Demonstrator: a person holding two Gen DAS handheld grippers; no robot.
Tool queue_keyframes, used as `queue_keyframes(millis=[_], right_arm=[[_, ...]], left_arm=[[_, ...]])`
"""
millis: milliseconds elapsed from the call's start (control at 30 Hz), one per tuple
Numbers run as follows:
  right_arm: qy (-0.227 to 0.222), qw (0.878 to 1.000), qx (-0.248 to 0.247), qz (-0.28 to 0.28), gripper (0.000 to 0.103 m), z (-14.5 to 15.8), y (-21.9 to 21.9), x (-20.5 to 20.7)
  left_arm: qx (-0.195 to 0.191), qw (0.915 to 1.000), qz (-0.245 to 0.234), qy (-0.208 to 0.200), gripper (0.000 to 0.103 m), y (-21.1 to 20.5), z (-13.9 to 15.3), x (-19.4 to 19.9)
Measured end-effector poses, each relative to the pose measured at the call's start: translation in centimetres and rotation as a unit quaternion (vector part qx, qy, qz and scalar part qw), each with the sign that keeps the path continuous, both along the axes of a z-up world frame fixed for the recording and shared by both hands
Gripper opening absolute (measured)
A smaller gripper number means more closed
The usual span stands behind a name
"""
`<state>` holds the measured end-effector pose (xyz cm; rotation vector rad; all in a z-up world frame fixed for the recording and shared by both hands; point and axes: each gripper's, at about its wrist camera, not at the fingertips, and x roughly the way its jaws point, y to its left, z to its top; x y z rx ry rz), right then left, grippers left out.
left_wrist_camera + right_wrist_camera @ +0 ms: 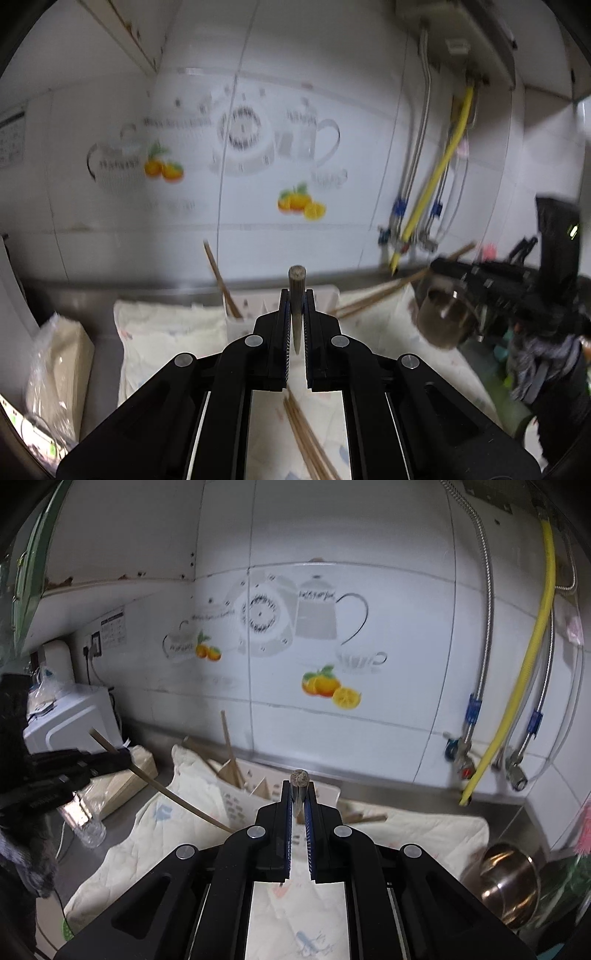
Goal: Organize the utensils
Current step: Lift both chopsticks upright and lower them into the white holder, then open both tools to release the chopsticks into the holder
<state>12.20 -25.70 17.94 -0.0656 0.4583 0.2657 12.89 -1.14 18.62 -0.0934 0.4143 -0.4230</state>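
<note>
Each gripper pinched one chopstick, seen end-on between its fingers; the left gripper held its chopstick just short of the pale basket, and the right gripper held its chopstick above the basket's near rim; more chopsticks lay on the cloth in front of the basket. The long sticks could probably cross or snag the basket's rim, because both approached together.

left tongs, right tongs both clamped, raised
</note>
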Motion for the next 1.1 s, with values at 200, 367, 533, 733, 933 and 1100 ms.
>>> queue_keyframes(millis=[200,367,533,733,933,1100], right_arm=[[0.012,1.000,-0.017,-0.021,0.007,-0.5,-0.1,2.7],[0.033,0.999,-0.018,-0.027,0.007,-1.9,-0.1,4.7],[0.054,0.998,-0.023,-0.025,0.007,-3.2,0.1,6.2],[0.067,0.997,-0.025,-0.027,0.007,-4.6,0.4,7.8],[0.066,0.997,-0.021,-0.032,0.007,-5.2,0.2,8.4],[0.048,0.998,-0.015,-0.037,0.011,-4.4,-0.3,7.5]], left_arm=[[-0.021,0.9983,0.037,-0.041,0.005,1.0,2.3,1.7],[-0.050,0.9964,0.057,-0.037,0.005,1.7,2.0,4.6],[-0.024,0.9951,0.092,-0.025,0.005,1.4,-0.1,7.5],[-0.014,0.9952,0.096,0.010,0.005,1.3,-2.8,10.4],[-0.014,0.9950,0.095,0.027,0.007,1.6,-4.2,11.0],[-0.017,0.9952,0.094,0.022,0.015,1.7,-3.6,10.2]])
